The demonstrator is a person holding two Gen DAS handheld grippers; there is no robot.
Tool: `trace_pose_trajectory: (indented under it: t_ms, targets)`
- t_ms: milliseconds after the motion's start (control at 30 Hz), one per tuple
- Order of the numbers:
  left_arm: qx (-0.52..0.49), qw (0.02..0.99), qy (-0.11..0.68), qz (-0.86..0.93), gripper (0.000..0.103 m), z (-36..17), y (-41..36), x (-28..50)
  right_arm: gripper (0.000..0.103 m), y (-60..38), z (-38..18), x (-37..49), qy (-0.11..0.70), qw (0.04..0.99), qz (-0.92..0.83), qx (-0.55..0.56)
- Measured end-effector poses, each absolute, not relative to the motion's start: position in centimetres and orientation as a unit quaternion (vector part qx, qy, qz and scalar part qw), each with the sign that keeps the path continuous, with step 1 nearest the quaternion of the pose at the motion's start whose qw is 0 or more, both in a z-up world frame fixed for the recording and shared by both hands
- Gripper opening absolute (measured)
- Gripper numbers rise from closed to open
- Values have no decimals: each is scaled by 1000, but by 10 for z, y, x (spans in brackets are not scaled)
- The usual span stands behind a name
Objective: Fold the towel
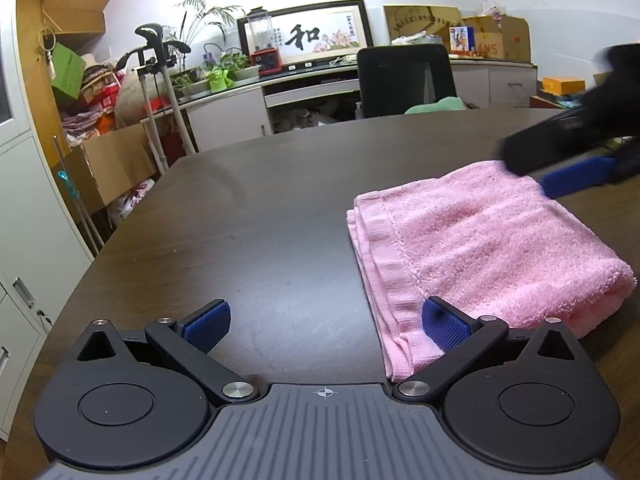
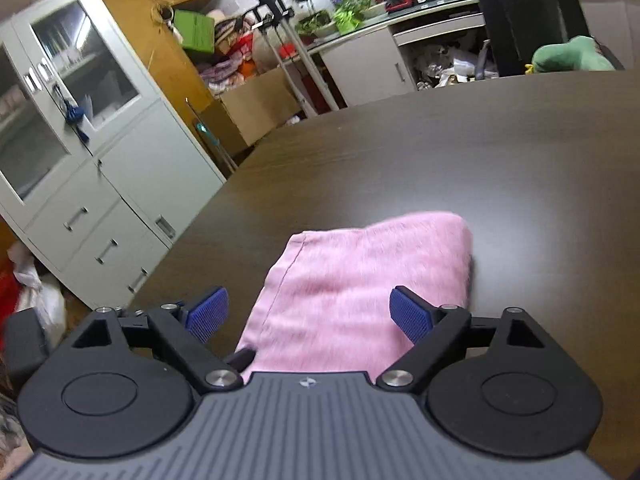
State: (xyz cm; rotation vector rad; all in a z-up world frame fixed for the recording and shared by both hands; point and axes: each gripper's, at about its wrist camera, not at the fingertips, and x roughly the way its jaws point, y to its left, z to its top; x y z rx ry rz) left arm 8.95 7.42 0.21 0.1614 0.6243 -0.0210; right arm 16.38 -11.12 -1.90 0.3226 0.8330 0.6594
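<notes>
A pink towel (image 1: 480, 240) lies folded into a thick rectangle on the dark brown table (image 1: 260, 208). My left gripper (image 1: 326, 326) is open and empty, low over the table just left of the towel's near left corner; its right pad sits over that corner. My right gripper (image 2: 310, 316) is open and empty, above the towel (image 2: 360, 280), which lies between and beyond its fingers. The right gripper also shows in the left wrist view (image 1: 568, 160), blurred, over the towel's far right corner.
A black office chair (image 1: 406, 80) stands behind the table's far edge with a green soft thing (image 2: 572, 56) on it. Grey cabinets (image 2: 80, 160), cardboard boxes and clutter line the wall to the left. The table edge curves away on the left.
</notes>
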Motion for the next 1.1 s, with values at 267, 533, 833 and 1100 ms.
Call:
trace_pose_trajectory:
  t_ms: [267,533,833,1100]
  targets:
    - [65,949,307,-2,103,3,79,96,91,-117,-18,157,373,852,326,172]
    - [25,957,288,18,103,20,96,75,95,-155,-12,70,279,928,224,108]
    - [4,961,275,-12,103,23,82,21,99,-159,-31,4,250,964,81,29]
    - [27,953,301,-25,103,12,52,2,99,-157,-59,5,307,950,42,26]
